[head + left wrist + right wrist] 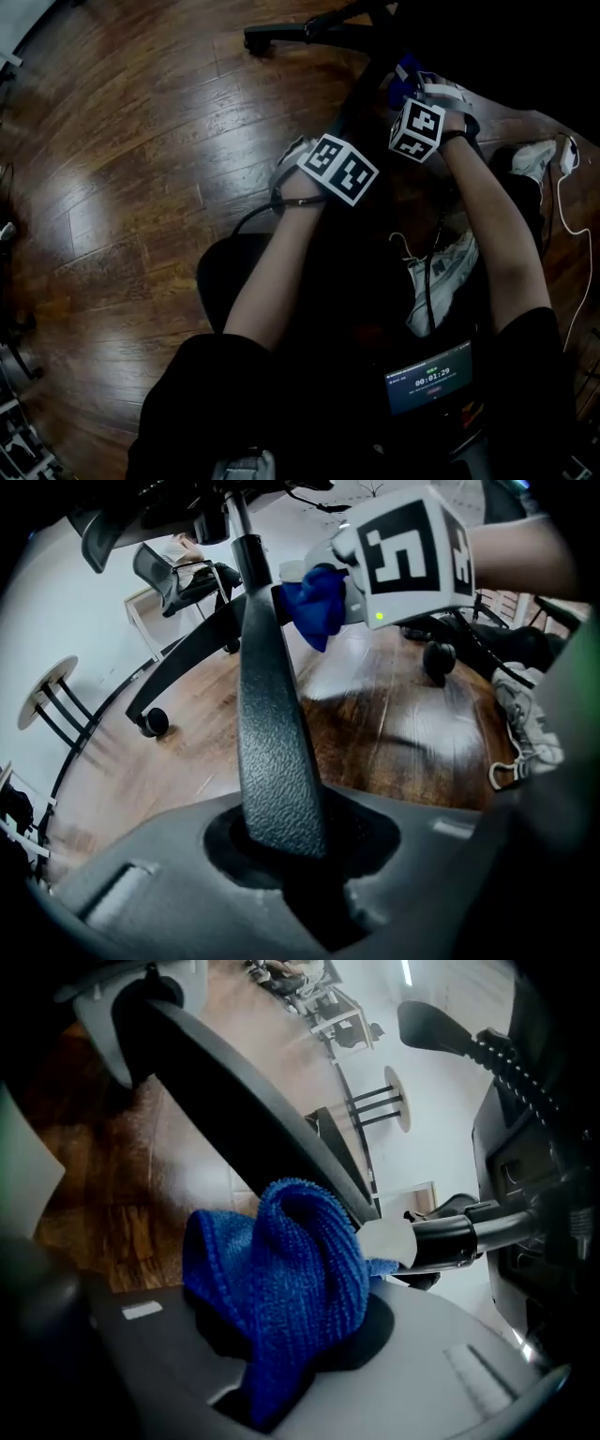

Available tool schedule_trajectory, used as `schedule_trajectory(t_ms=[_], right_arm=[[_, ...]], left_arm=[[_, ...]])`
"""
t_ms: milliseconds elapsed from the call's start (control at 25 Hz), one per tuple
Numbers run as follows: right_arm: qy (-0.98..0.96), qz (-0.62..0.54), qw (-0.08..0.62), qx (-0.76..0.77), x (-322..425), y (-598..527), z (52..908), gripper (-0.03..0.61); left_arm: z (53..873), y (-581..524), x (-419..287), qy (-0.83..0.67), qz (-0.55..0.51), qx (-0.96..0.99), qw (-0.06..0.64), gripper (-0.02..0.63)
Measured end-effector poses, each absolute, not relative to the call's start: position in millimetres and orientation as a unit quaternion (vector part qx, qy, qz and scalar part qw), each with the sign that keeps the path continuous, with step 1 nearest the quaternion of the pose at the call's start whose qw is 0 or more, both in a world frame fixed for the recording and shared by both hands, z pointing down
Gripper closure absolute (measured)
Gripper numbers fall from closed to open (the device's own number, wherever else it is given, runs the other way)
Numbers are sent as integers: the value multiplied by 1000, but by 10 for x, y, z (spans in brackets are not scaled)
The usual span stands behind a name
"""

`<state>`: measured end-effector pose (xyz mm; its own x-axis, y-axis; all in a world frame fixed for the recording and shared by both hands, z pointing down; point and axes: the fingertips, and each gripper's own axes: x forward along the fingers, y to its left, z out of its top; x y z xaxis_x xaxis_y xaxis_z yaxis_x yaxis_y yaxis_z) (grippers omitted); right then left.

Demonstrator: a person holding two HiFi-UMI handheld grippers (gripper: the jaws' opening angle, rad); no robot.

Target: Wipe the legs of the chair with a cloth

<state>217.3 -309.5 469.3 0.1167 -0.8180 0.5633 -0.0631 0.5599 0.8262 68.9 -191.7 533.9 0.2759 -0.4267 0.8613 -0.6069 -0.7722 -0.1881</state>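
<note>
The floor [141, 141] is laid in dark brown wooden planks with a glossy finish; pale glare is reflected across it in the head view. The room is bounded by a white wall [56, 592]; a small round-topped stand [45, 694] on dark legs is seen against it, and a second chair [178, 569] is set further back. A black, rough-textured chair leg [277, 752] is clamped between the jaws of the left gripper [281, 841], which are drawn in narrowly on it; a neighbouring leg is ended by a caster [153, 722] resting on the planks. A blue cloth [281, 1269] is held bunched in the closed jaws of the right gripper [281, 1354]; it is laid against the same clamped leg, higher up, near the chair's central column. A white sneaker [441, 277] is seen below the right forearm.
</note>
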Motion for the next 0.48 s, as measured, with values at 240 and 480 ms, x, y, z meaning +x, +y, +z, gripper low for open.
schedule_trajectory(t_ms=[240, 480], right_arm=[[-612, -294, 643, 356, 2303, -2826, 4713, 485], [-624, -258, 653, 343, 2876, -1893, 5040, 485]], left_arm=[[5340, -1923, 685, -323, 504, 796, 86, 525], [5374, -1918, 638, -327, 509, 791, 93, 525]])
